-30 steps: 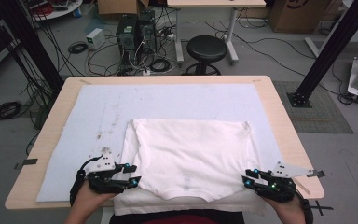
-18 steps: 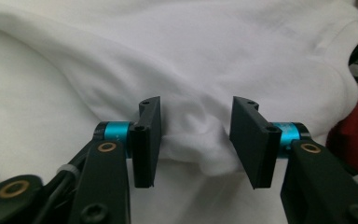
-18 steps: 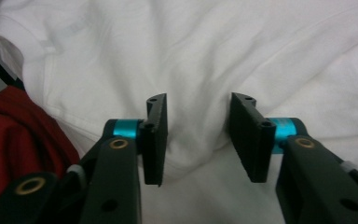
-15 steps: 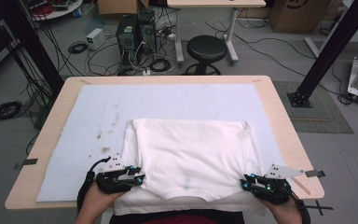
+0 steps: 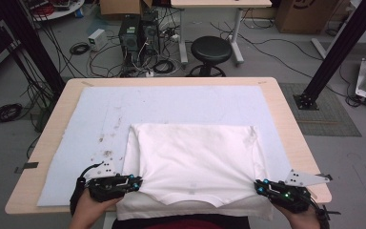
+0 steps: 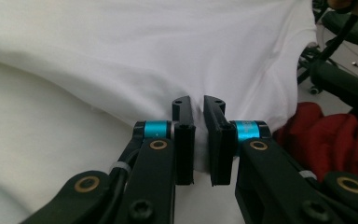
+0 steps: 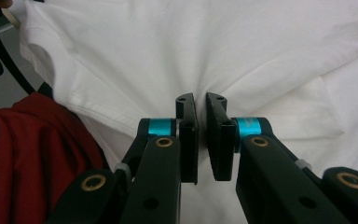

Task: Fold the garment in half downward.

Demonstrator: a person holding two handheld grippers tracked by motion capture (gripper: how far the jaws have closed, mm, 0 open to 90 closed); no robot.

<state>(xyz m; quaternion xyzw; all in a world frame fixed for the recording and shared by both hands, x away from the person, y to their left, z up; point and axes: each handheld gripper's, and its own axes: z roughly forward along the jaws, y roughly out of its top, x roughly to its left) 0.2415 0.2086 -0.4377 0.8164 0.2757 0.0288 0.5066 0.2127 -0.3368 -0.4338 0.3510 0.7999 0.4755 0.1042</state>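
Observation:
A white T-shirt [image 5: 195, 162] lies folded on a pale blue mat [image 5: 171, 105] on the wooden table [image 5: 293, 138], its near edge hanging over the front. My left gripper [image 5: 137, 181] holds the shirt's near left corner. In the left gripper view its jaws [image 6: 199, 103] have just been closing and now pinch a gathered fold of white cloth [image 6: 121, 56]. My right gripper [image 5: 258, 187] holds the near right corner. Its jaws [image 7: 200, 100] have also just been closing and clamp a puckered fold of the shirt [image 7: 214, 46].
The mat has dark stains [image 5: 107, 153] left of the shirt. Red clothing [image 7: 28, 154] of the person sits at the table's front edge. Behind the table stand a black stool [image 5: 211, 50], computer towers [image 5: 136, 33] with cables, and a black frame post [image 5: 336, 52].
Both grippers' jaws have narrowed onto the shirt's near corners, and the cloth now puckers between them. The hands have hardly shifted.

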